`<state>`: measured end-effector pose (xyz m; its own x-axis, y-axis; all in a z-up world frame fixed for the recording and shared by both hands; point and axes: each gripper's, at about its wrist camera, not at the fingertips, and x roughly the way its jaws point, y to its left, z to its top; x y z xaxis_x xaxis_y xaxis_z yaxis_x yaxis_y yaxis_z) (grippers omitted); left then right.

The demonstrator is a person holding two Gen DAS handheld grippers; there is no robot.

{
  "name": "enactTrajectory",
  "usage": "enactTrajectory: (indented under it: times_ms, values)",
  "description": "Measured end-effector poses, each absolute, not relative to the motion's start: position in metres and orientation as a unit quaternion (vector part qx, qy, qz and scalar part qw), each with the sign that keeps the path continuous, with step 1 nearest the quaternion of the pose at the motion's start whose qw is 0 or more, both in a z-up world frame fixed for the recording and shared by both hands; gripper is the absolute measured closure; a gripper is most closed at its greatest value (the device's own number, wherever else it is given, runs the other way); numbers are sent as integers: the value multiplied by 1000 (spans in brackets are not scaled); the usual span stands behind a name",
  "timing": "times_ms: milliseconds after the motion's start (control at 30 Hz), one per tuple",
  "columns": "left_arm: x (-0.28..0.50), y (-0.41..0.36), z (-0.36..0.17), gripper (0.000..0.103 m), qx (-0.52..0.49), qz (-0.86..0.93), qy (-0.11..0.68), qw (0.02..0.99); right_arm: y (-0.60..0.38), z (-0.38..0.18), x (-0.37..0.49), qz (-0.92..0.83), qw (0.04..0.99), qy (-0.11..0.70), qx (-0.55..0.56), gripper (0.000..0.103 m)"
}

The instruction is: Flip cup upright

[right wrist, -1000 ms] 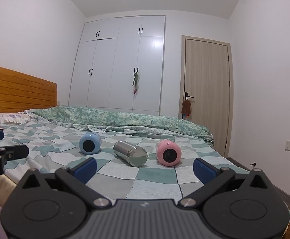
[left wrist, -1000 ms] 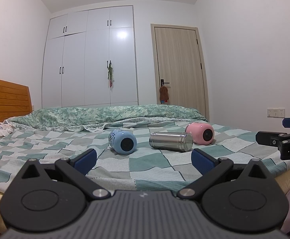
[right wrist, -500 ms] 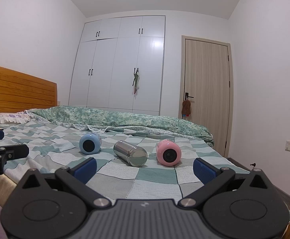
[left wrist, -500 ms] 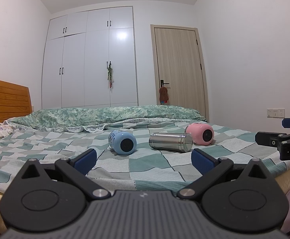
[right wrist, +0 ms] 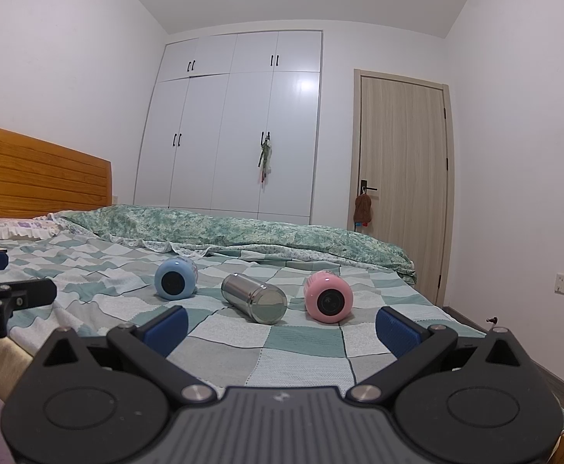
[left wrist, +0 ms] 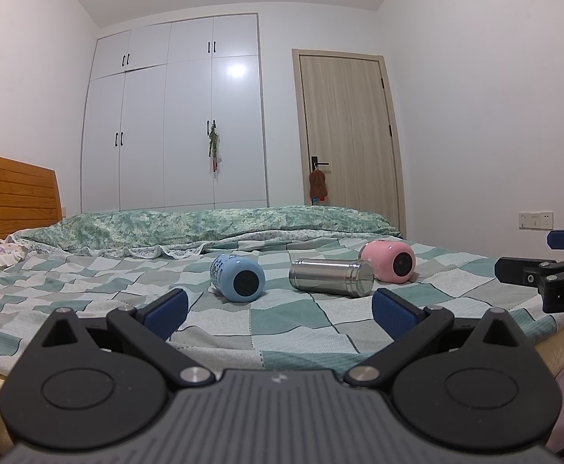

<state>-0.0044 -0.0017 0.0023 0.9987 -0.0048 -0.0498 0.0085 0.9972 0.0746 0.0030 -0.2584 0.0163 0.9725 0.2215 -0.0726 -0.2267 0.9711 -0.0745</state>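
Observation:
Three cups lie on their sides in a row on the checkered bed cover: a blue cup (left wrist: 238, 277) (right wrist: 175, 279) on the left, a steel cup (left wrist: 330, 277) (right wrist: 254, 298) in the middle, a pink cup (left wrist: 389, 261) (right wrist: 328, 297) on the right. My left gripper (left wrist: 279, 313) is open and empty, held short of the cups near the bed's front edge. My right gripper (right wrist: 281, 328) is open and empty, also short of the cups. Each gripper shows at the edge of the other's view.
A folded green quilt (left wrist: 204, 226) lies across the bed behind the cups. A wooden headboard (left wrist: 11, 189) is at the left. A white wardrobe (left wrist: 173, 123) and a closed door (left wrist: 347, 139) stand beyond the bed. The bed's right edge (right wrist: 456, 313) drops to the floor.

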Motion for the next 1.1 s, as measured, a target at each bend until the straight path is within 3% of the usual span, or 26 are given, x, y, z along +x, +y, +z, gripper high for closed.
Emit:
enactTrajectory:
  times_ms: [833, 1100]
  values:
    - [-2, -4, 9, 0, 33, -4, 29, 999, -258, 19, 3, 118, 991, 38, -44, 0]
    - [38, 2, 40, 0, 28, -20, 18, 999, -252, 57, 55, 161, 983, 63, -58, 0]
